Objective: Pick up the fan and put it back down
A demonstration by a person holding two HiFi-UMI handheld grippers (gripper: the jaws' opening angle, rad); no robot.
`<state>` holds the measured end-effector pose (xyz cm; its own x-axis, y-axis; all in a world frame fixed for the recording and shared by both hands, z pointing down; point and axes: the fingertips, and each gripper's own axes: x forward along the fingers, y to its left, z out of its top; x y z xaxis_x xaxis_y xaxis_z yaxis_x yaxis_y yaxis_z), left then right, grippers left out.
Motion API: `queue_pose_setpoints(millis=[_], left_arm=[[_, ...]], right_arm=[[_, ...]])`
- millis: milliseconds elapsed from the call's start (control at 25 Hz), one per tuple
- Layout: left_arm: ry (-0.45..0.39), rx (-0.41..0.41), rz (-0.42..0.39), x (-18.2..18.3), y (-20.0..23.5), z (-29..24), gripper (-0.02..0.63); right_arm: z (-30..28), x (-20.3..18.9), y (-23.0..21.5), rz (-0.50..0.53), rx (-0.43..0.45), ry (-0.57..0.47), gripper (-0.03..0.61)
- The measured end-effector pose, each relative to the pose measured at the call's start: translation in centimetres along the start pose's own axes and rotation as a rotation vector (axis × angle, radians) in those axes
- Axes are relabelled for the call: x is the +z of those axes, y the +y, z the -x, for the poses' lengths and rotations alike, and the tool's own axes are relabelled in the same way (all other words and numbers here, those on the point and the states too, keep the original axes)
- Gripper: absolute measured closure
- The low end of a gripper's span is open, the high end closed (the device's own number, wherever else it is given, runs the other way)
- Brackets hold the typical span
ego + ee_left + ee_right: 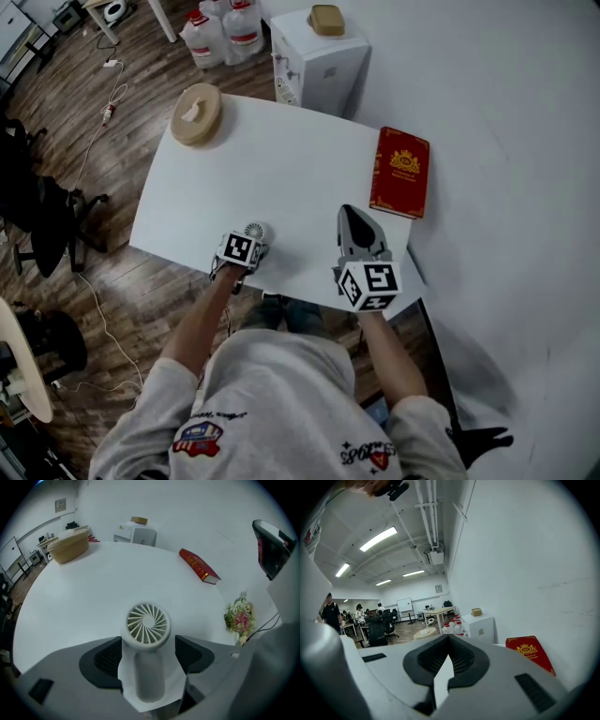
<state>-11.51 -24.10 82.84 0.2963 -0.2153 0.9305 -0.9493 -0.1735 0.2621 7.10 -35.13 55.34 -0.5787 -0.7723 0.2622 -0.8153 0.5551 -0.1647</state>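
Note:
A small white hand-held fan [147, 623] lies on the white table [281, 178] near its front edge, round grille towards the camera and handle [150, 677] running back between my left gripper's jaws. My left gripper [149, 654] is open, its dark pads on either side of the fan, with table showing between them and the handle. From the head view, the fan [255, 230] peeks out just past the left gripper [247, 242]. My right gripper [348, 214] hovers over the table to the right, shut with nothing in it; its pads [448, 641] meet.
A red book [400, 172] lies at the table's right side, a round wooden lidded container [196, 113] at the far left corner. A white cabinet [319, 61] and water jugs [225, 33] stand behind. A bunch of flowers [240, 616] sits to the right of the fan.

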Motion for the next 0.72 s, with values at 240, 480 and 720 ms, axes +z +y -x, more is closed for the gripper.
queue_pose_setpoints(millis=[240,480,720], left_arm=[[-0.145,0.121,-0.177,2.8,0.8,0.3,0.346],[-0.141,0.126,-0.189,2.7,0.7,0.4,0.378],[-0.17,0.146,-0.156,2.8,1.7,0.9,0.425]], right_arm=[[0.9,-0.2,-0.9,0.003,-0.017,0.006,0.578],[1.7,0.0,-1.4,0.009,-0.026,0.006,0.578],[2.5,0.5,-1.2,0.018,-0.022,-0.004,0.578]])
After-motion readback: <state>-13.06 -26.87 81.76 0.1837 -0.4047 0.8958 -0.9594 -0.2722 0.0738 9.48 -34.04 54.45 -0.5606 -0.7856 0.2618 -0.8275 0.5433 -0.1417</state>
